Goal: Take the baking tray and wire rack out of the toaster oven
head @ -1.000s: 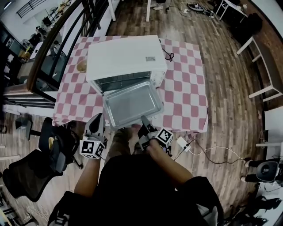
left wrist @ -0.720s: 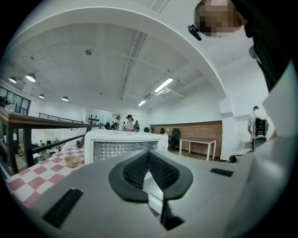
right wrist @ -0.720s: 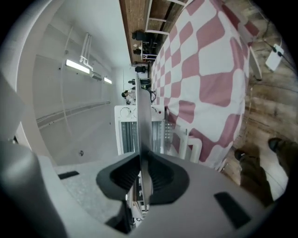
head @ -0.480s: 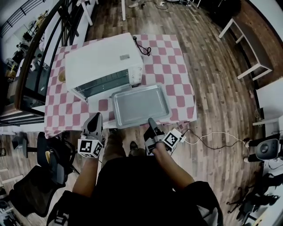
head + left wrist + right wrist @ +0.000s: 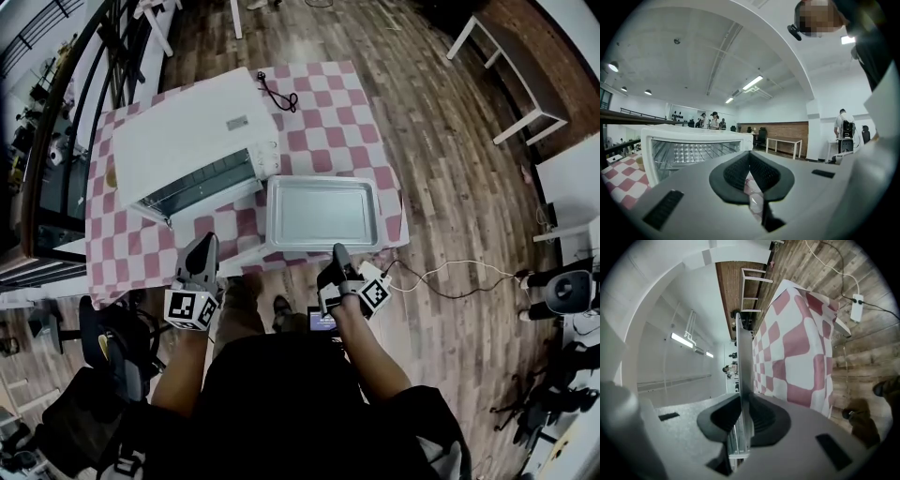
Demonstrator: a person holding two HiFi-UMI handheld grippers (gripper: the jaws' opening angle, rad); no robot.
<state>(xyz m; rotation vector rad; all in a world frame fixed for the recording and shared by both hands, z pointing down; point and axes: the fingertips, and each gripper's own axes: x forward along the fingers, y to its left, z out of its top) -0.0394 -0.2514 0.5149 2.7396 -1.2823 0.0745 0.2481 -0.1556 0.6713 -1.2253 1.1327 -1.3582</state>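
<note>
Baking tray (image 5: 322,213): out of toaster oven (image 5: 192,131), lying level over checked tablecloth (image 5: 328,103), just right of the oven mouth; resting or hovering, unclear. Near rim clenched edge-on in right gripper (image 5: 339,253). Left gripper (image 5: 202,246) closed on nothing, facing the oven. Handling: keep level, being held by one rim only; set flat, well onto the cloth, before letting go. Wire rack not made out; probably inside.
</note>
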